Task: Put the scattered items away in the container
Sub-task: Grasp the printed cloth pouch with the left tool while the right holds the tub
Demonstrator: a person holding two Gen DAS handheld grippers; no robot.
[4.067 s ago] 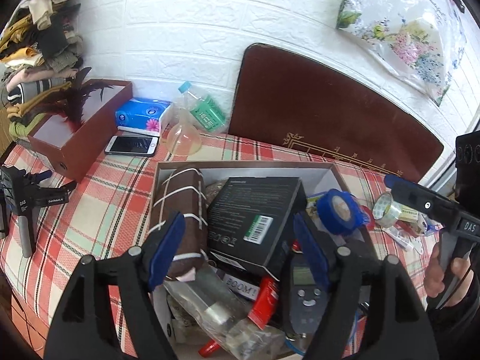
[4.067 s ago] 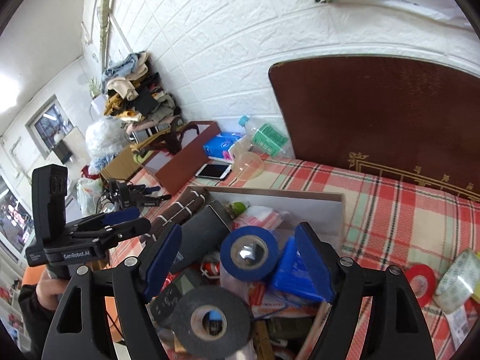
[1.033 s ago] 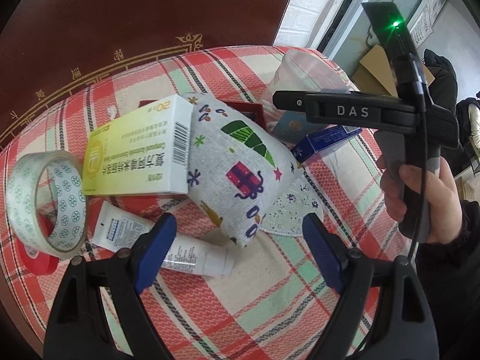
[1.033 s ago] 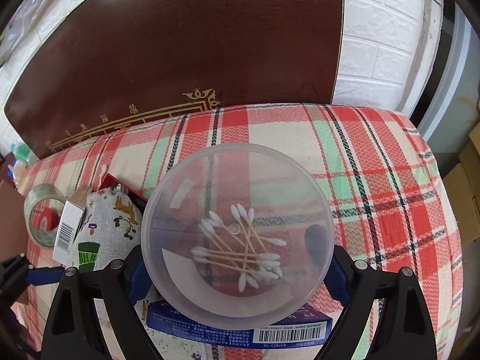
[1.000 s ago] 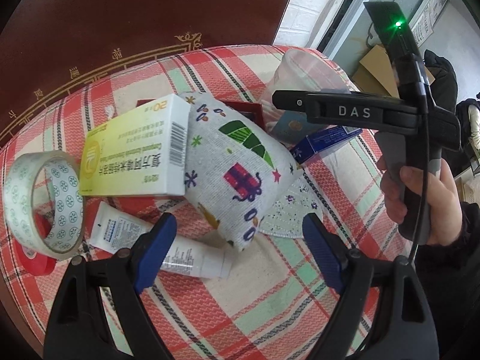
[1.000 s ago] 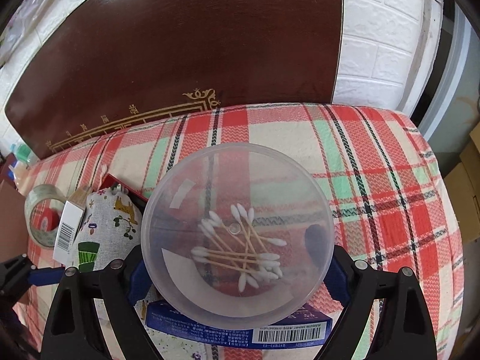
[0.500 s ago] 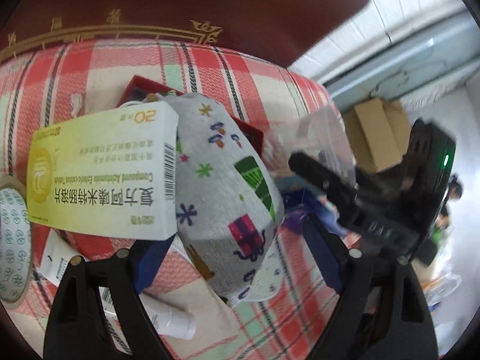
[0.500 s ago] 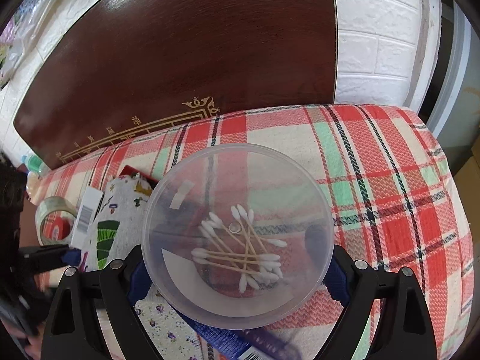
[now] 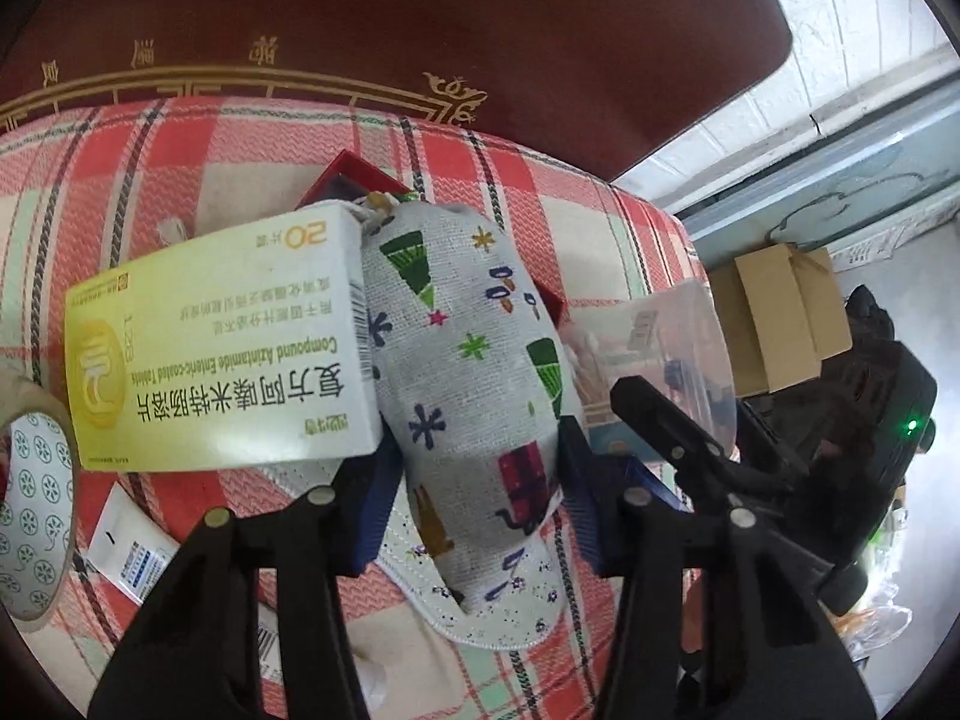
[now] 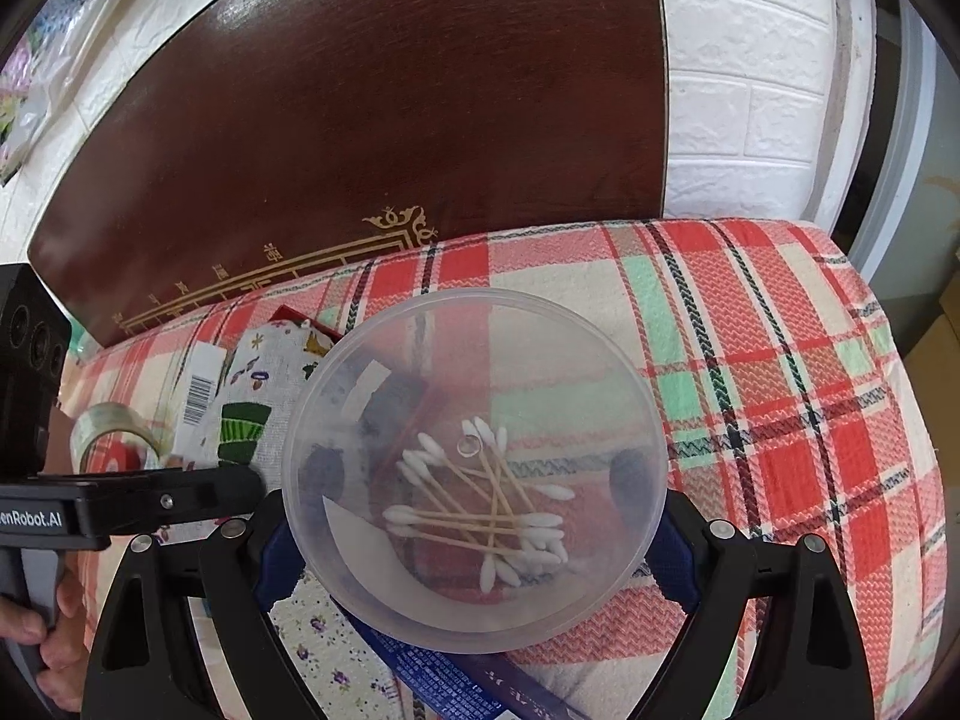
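Observation:
My left gripper (image 9: 474, 504) is shut on a grey printed fabric pouch (image 9: 474, 372), its blue pads pressing both sides. A yellow-and-white medicine box (image 9: 216, 348) leans against the pouch's left side. My right gripper (image 10: 480, 534) is shut on a clear round tub of cotton swabs (image 10: 474, 468), held above the plaid cloth. The tub also shows in the left wrist view (image 9: 666, 354), right of the pouch. The pouch also shows in the right wrist view (image 10: 252, 396). The container is out of view.
A roll of clear tape (image 9: 30, 510) lies at the left, and a white tube (image 9: 132, 552) and a floral face mask (image 9: 480, 606) lie under the pouch. A blue box (image 10: 456, 678) lies below the tub. A dark wooden board (image 10: 372, 138) stands behind. The cloth's edge drops off at right.
My left gripper has moved in over the pouch and closed on it. My right gripper has lifted the tub slightly and holds it as before.

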